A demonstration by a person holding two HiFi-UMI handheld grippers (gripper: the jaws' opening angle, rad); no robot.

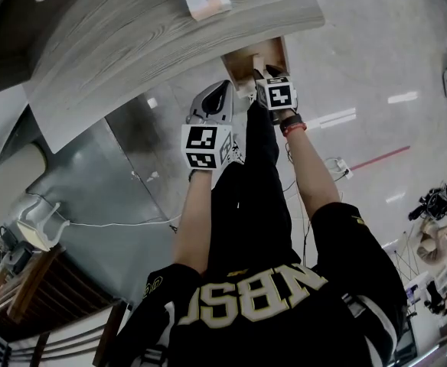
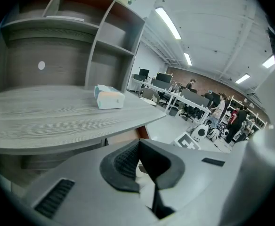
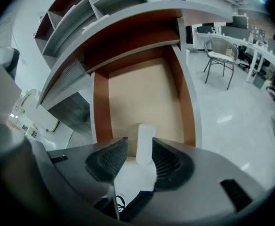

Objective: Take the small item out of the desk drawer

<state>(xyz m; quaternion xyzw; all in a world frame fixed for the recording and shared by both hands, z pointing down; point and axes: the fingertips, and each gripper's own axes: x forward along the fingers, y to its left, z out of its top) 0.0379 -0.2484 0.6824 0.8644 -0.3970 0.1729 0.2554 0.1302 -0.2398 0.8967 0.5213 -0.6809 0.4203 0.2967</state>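
Over the open drawer under the desk I have the right gripper pointing down into the front end; its jaws stand partly apart, one on each side of the small white item; the item sits against the right-hand pad, with a narrow gap to the left-hand pad, so I do not read it as clamped; it is in the drawer, on the pale bottom panel close to the front wall, and I cannot tell whether it stands or lies along the panel; I see nothing else on that panel, which runs back between brown side walls.

From the head view the left gripper hangs just beside the right one, in front of the desk and outside the drawer; its jaws meet at the tips and hold nothing; a sliver of pale surface shows behind the closed tips.

On the grey wood-grain desk top a tissue box lies near the rounded edge, well apart from both grippers; open shelves rise behind it; the glossy floor spreads to the right of the desk, and a chair stands on it beyond the drawer.
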